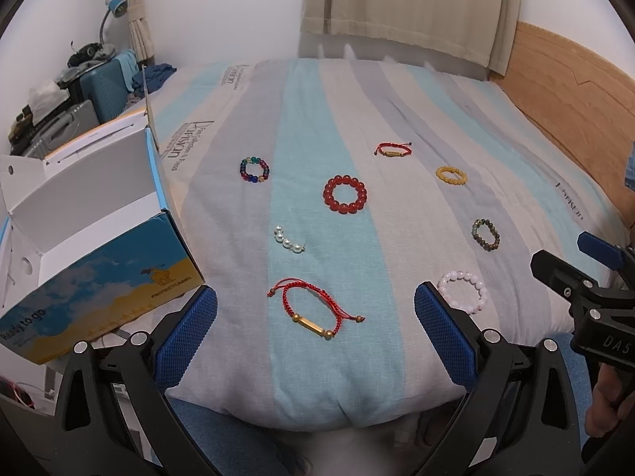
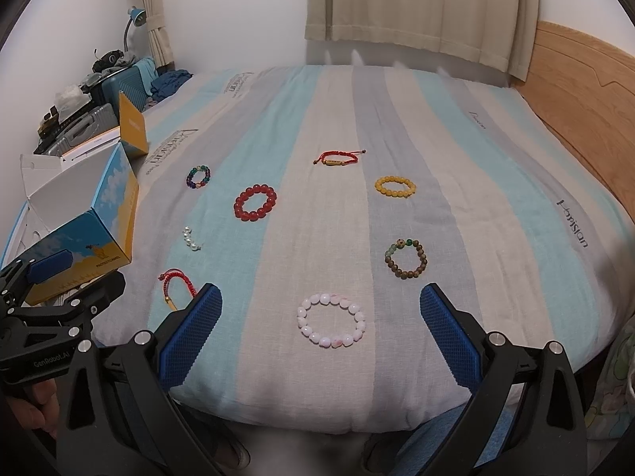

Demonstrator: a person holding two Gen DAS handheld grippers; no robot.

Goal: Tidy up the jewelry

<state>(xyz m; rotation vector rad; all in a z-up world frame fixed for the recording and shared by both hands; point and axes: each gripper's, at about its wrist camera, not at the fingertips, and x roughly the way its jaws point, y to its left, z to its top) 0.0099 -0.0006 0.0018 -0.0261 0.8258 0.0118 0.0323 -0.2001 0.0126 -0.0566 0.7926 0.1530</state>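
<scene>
Several bracelets lie on the striped bed cover. My left gripper (image 1: 315,313) is open and empty, with a red cord bracelet with a gold tube (image 1: 313,309) between its fingers. My right gripper (image 2: 319,315) is open and empty over a pale pink bead bracelet (image 2: 331,320). Farther off lie a big red bead bracelet (image 1: 345,194), a short white pearl strand (image 1: 289,240), a multicoloured bead bracelet (image 1: 254,169), a small red cord bracelet (image 1: 392,150), a yellow bead bracelet (image 1: 451,175) and a brown-green bead bracelet (image 1: 485,235). An open blue and yellow cardboard box (image 1: 91,238) stands at the left.
A wooden headboard (image 1: 575,91) runs along the right. Curtains (image 1: 408,4) hang at the far side. Suitcases and clutter (image 1: 79,91) with a blue desk lamp (image 1: 113,12) stand at the far left. The bed's near edge (image 1: 337,416) is just below the grippers.
</scene>
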